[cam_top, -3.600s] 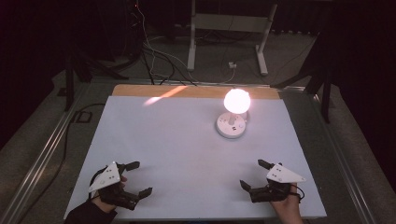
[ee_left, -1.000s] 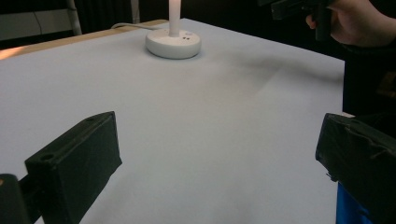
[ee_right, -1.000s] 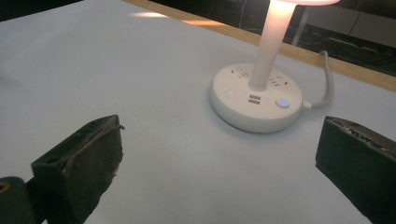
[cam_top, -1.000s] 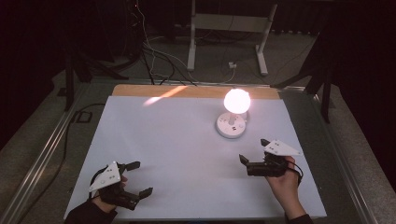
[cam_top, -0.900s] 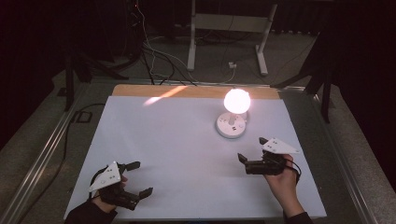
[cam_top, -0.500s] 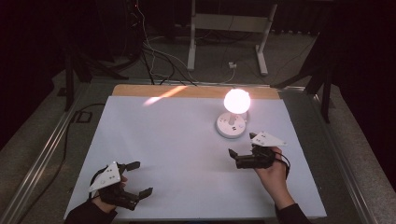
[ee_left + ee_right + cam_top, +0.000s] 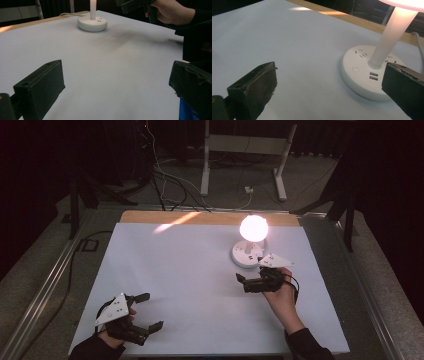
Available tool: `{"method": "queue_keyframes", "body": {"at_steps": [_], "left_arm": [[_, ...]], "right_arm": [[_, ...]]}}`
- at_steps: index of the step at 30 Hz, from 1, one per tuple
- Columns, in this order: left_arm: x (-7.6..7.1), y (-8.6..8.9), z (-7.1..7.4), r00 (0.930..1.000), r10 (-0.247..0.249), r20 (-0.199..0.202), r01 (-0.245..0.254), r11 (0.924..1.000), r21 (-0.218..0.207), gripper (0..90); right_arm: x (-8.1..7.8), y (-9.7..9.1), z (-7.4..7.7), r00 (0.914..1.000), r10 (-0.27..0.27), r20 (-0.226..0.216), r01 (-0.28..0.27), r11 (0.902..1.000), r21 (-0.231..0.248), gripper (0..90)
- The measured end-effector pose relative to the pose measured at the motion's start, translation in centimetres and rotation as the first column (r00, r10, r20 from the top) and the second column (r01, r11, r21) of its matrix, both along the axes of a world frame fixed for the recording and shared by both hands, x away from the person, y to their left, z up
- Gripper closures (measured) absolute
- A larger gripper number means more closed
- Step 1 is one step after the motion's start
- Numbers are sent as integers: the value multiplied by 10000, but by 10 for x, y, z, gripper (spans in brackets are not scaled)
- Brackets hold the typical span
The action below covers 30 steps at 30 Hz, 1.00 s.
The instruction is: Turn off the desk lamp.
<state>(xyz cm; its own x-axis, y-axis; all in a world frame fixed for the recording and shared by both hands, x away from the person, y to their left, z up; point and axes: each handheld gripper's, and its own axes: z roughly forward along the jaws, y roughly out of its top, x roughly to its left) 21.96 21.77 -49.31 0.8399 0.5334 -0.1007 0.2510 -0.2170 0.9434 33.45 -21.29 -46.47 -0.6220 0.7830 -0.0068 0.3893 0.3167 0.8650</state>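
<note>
A lit table lamp (image 7: 253,227) glows on a round white base (image 7: 246,254) at the back right of the white table sheet (image 7: 200,270). In the right gripper view the base (image 7: 362,77) carries sockets, two USB ports (image 7: 374,75) and a round button (image 7: 355,68); it lies just ahead between the jaws, slightly right. My right gripper (image 7: 243,283) (image 7: 329,87) hovers open, just in front of the base, and points left. My left gripper (image 7: 152,310) (image 7: 117,85) rests open near the front left edge, with nothing between its jaws. The base (image 7: 92,23) stands far ahead of it.
A wooden strip (image 7: 210,217) runs along the sheet's far edge. Metal rails border the table on both sides. Cables (image 7: 170,180) and a white stand's feet (image 7: 240,150) lie on the dark floor behind. The hand on the right gripper (image 7: 172,11) appears at the top right of the left gripper view.
The right gripper has moved forward and left from the front right edge to just in front of the lamp base. The left gripper has stayed put.
</note>
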Motion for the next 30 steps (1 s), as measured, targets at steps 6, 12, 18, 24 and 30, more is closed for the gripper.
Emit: {"method": "queue_keyframes", "body": {"at_steps": [6, 12, 18, 24, 30], "left_arm": [[0, 0, 0, 10000, -1, -10, 1, 10000, -17, 5], [0, 0, 0, 10000, 12, -22, -12, 10000, -35, 5], [0, 0, 0, 10000, 21, -22, -21, 10000, -50, 5], [0, 1, 0, 10000, 42, -26, -42, 10000, -79, 5], [0, 1, 0, 10000, 39, -29, -39, 10000, -84, 5]], "right_arm": [[12, 8, -6, 9969, -783, 105, 777, 9960, 433, 0], [19, 12, -9, 9952, -975, 78, 968, 9934, 607, 0], [26, 15, -10, 9908, -1350, 1, 1349, 9904, 307, 70], [30, 16, -10, 9831, -1827, -96, 1829, 9828, 240, 222], [37, 17, -11, 9756, -2182, -240, 2180, 9759, -84, 394]]}}
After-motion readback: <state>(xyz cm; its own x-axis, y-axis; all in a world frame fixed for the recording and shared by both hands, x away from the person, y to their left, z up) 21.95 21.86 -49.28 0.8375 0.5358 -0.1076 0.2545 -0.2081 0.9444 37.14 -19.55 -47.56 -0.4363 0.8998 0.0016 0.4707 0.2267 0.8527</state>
